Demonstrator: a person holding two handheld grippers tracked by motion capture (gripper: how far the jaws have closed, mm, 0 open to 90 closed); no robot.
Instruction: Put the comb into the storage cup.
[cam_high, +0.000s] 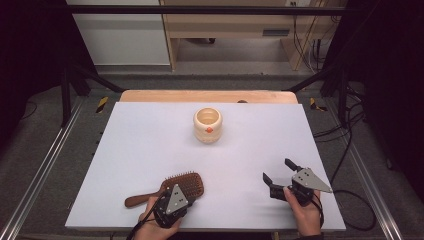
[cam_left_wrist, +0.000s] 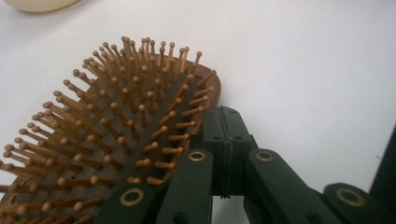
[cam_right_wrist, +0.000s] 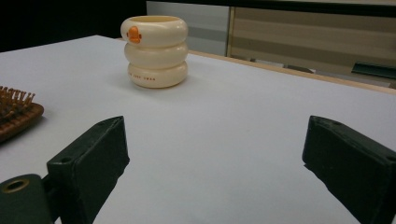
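Lying bristles-up near the table's (cam_high: 125, 150) front edge: wooden hairbrush (cam_high: 187, 183). Left gripper (cam_left_wrist: 223, 122) jaws fully closed, pressed together, tips at the brush head's rim, gripping nothing. Right gripper (cam_high: 280, 170) jaws wide apart, empty, over bare table. Cream cup (cam_high: 207, 124) well apart, farther back.

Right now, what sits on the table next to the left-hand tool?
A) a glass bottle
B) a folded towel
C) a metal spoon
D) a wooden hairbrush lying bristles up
D: the wooden hairbrush lies bristles up on the white table, with the left gripper shut at the edge of its head; the only other thing there is a cream cup farther back.
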